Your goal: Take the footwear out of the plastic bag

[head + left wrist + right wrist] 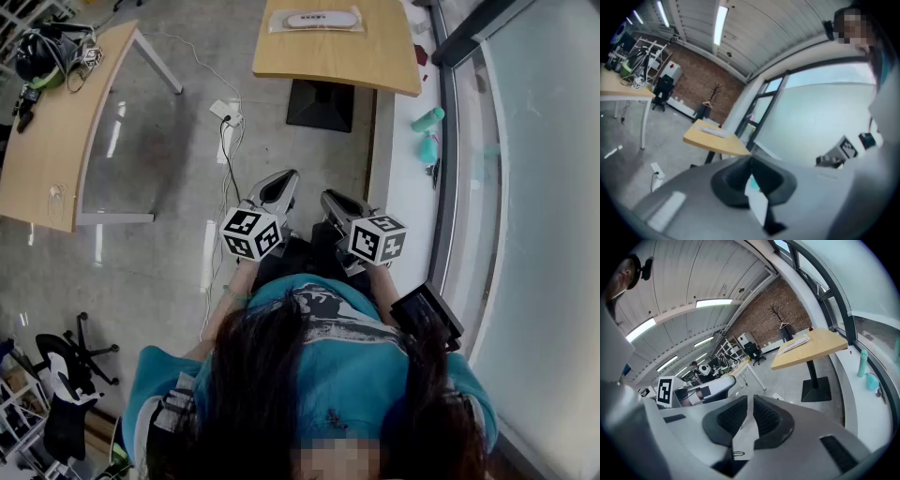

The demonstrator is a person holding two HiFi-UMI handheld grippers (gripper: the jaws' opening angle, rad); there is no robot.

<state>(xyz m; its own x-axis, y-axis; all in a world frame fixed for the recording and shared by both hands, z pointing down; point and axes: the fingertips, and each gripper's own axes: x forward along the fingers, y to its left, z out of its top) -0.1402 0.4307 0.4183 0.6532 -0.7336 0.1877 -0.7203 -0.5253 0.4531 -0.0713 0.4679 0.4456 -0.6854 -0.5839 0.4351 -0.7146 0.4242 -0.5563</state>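
- The plastic bag (314, 19) lies crosswise on the bench (375, 66) at upper centre, well apart from both grippers
- The left gripper (287, 180) is closed on nothing; the right gripper (330, 199) is narrowly apart, empty

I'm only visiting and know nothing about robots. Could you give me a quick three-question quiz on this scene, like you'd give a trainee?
1. True or false: the left hand-held gripper already holds the plastic bag.
2. Where does the bag with the footwear lie? A) on the floor; B) on the small wooden table ahead; C) on the person's lap.
3. What is between the jaws of the right hand-held gripper?

Key
1. False: its jaws are together and empty, well short of the bag.
2. B.
3. Nothing: the jaws stand slightly apart with only the floor showing through the gap.
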